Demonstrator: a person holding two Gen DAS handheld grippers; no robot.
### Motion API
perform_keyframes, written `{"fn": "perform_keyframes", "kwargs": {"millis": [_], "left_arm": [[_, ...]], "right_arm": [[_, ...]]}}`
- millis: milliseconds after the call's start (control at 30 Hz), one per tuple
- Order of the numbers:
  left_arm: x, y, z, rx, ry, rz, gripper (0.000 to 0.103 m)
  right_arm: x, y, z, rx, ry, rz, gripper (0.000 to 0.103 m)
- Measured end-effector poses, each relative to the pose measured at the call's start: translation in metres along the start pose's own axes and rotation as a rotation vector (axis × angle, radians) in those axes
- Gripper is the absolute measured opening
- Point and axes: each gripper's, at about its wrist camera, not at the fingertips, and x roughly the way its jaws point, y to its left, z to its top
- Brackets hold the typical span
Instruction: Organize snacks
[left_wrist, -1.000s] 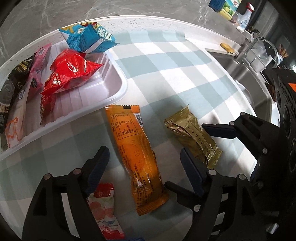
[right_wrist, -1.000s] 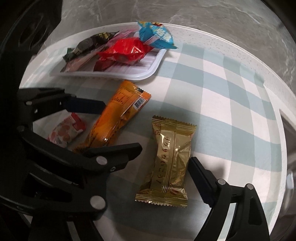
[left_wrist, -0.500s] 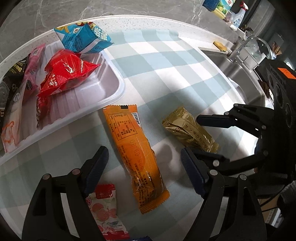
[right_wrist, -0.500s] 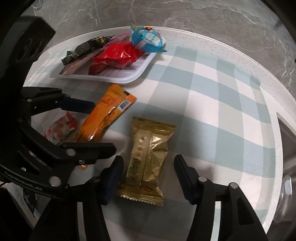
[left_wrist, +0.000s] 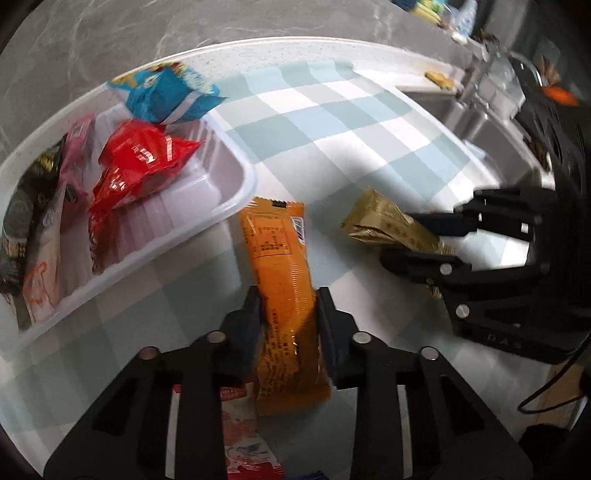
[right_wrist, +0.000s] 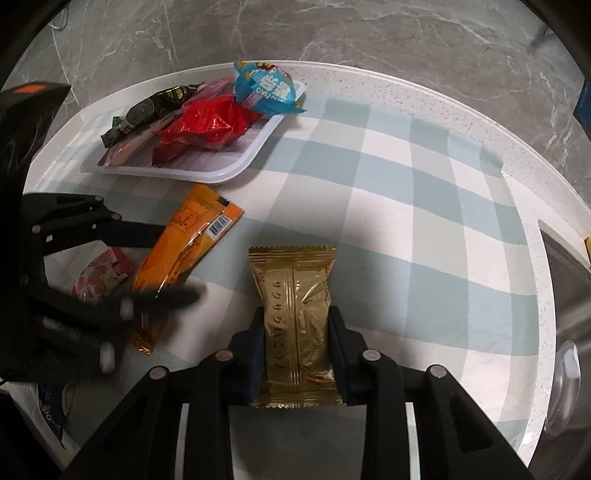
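My left gripper (left_wrist: 289, 308) is shut on a long orange snack packet (left_wrist: 280, 280), which also shows in the right wrist view (right_wrist: 177, 258). My right gripper (right_wrist: 297, 332) is shut on a gold snack packet (right_wrist: 295, 317), seen from the side in the left wrist view (left_wrist: 388, 225). Both packets are just above the checked cloth. A white tray (left_wrist: 229, 206) at the upper left holds a red packet (left_wrist: 136, 166), a blue packet (left_wrist: 162, 96), a pink one and a dark one. The tray also shows in the right wrist view (right_wrist: 236, 166).
A small red-and-white snack packet (left_wrist: 240, 435) lies under my left gripper, also in the right wrist view (right_wrist: 99, 273). A sink and tap (left_wrist: 491, 85) are at the right end of the counter. A grey marble wall runs behind.
Both grippers have closed from open: the left onto the orange packet, the right onto the gold packet. Both packets now sit between the fingers, slightly lifted.
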Motion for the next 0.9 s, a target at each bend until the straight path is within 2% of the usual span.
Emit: {"fn": "perform_keyframes", "kwargs": {"millis": [100,533,900], "left_arm": [[-0.002,0.006,-0.001,-0.029,-0.001,-0.025,0.019],[-0.038,0.014,-0.011,-0.075,-0.04,-0.135,0.019],[-0.088,0.049,-0.022,-0.159,-0.102,-0.147,0.018]], "right_arm": [[-0.002,-0.003,0.0,0.028,-0.006,0.02,0.033],[-0.021,-0.007,0.003,0.135,-0.034,0.133,0.033],[-0.035,-0.001,0.022,0.194,-0.076,0.239,0.033]]}}
